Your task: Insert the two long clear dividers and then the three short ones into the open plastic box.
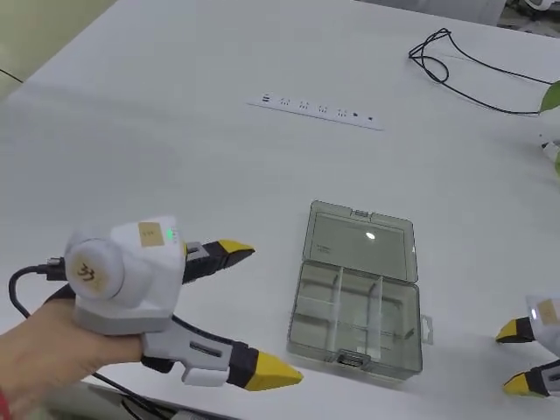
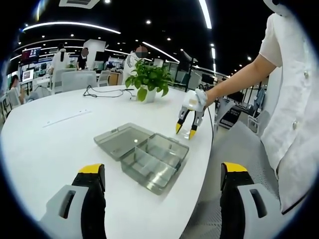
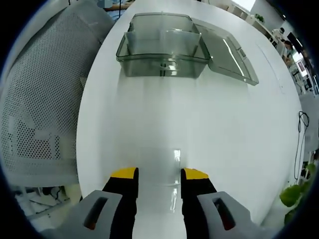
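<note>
A person works at a white surface (image 1: 175, 157) with yellow-tipped tongs in each hand. An open, smoky clear plastic box (image 1: 385, 363) sits near the front edge, its lid (image 1: 360, 236) laid flat behind it. Clear dividers (image 1: 376, 302) already stand inside as thin walls; their exact count is hard to tell. The left tongs (image 1: 258, 312) hover well to the left of the box, jaws wide apart and holding nothing. The right tongs (image 1: 518, 357) hover just right of the box, jaws partly apart. In the right gripper view a faint glint (image 3: 175, 155) shows between them, and it cannot be told whether they grip a clear divider. No loose divider can be made out on the surface. Judged from this, the work is at or near its last short piece. To do it well, the piece should be held upright by its top edge, lined up with the slots, and pressed straight down while the left tongs steady the box wall.
</note>
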